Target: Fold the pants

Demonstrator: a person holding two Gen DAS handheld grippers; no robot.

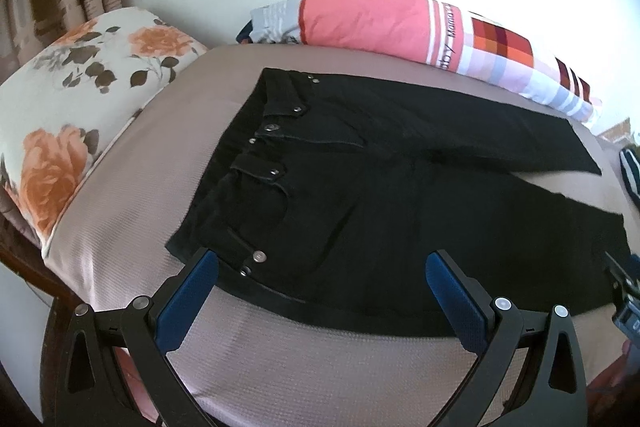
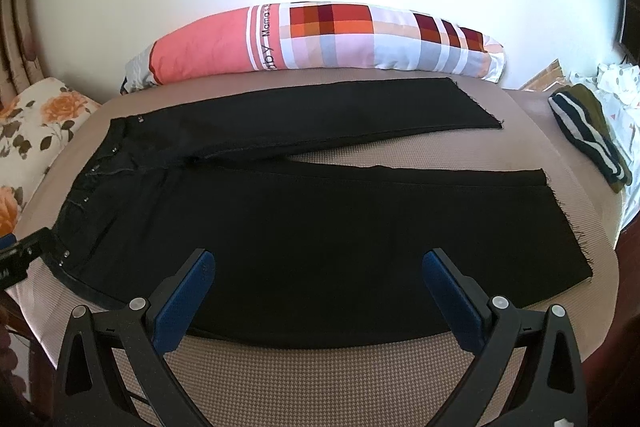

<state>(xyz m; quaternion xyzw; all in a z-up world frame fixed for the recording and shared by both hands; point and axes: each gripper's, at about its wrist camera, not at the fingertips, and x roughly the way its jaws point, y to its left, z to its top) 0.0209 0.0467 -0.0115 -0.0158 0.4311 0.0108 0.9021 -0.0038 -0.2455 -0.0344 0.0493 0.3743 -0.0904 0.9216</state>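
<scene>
Left wrist view has my left claw (image 1: 322,267) spread wide and empty over the near waistband corner of the black pants (image 1: 380,195), which lie flat on the bed (image 1: 132,187), legs apart in a narrow V. My right claw (image 2: 318,267) is likewise released, poised over the near leg. A long pillow (image 2: 320,39) lies beyond the pants, against the wall.

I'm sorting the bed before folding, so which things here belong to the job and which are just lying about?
For the job: black pants, left gripper, right gripper.

Lying about: floral pillow, patchwork bolster, striped garment.
</scene>
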